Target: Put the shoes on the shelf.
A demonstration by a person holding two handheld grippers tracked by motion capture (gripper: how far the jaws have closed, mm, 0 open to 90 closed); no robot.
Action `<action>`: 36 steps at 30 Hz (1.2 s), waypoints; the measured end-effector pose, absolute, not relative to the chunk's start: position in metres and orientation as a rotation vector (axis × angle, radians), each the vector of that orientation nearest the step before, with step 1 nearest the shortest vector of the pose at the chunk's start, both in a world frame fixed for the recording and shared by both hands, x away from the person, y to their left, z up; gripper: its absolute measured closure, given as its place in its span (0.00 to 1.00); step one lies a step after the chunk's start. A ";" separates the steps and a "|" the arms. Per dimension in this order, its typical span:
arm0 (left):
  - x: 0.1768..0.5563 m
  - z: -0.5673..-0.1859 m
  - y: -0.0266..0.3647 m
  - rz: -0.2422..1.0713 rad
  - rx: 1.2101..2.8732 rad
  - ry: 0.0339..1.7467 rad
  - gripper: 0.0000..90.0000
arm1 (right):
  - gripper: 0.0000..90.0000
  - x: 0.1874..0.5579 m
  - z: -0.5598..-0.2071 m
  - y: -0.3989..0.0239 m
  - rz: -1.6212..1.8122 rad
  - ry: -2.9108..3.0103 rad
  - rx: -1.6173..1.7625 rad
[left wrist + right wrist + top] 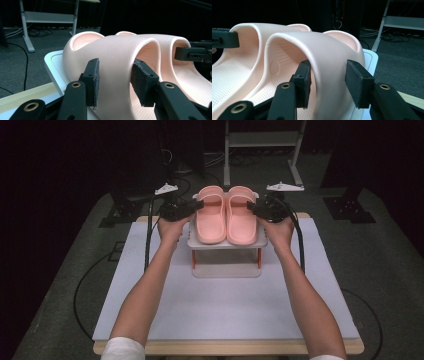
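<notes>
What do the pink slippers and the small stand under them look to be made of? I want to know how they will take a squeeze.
The pink slippers look like soft moulded foam or rubber: matte, seamless, with a dimpled footbed and thick rounded straps. The stand seems to be hard plastic: a smooth white top with a raised rim and orange legs. Neither can be told for sure from looks alone.

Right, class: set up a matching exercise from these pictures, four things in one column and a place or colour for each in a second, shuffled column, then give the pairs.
Things
1. left slipper
2. right slipper
3. white rack
4. table mat

Descriptions
A. pale lilac sheet that covers the tabletop
B. stands on orange legs and bears both slippers
C. its strap lies between the left gripper's pads
D. its strap lies between the right gripper's pads

Pairs: 1-C, 2-D, 3-B, 4-A
</notes>
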State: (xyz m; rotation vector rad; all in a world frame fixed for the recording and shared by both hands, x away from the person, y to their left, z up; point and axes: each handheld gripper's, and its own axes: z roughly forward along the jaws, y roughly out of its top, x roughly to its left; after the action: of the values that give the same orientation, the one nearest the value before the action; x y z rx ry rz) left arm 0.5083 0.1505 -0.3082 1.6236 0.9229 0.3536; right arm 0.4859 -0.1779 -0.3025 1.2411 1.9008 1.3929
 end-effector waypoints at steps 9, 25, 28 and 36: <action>0.511 -0.309 0.151 0.355 1.628 0.928 0.66 | 0.62 0.491 -0.302 -0.178 1.386 1.900 1.251; 0.507 -0.305 0.152 0.393 1.662 0.899 0.58 | 0.58 0.488 -0.302 -0.183 1.398 1.903 1.266; 0.504 -0.304 0.155 0.391 1.651 0.898 0.58 | 0.57 0.486 -0.304 -0.185 1.399 1.905 1.268; 0.493 -0.306 0.161 0.388 1.645 0.897 0.54 | 0.54 0.476 -0.304 -0.190 1.420 1.919 1.251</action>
State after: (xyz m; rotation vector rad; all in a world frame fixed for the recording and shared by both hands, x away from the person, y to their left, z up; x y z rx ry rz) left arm 0.4931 0.1612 -0.3055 1.6449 0.8969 0.3876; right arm 0.4763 -0.1899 -0.3045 1.2515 1.9187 1.4196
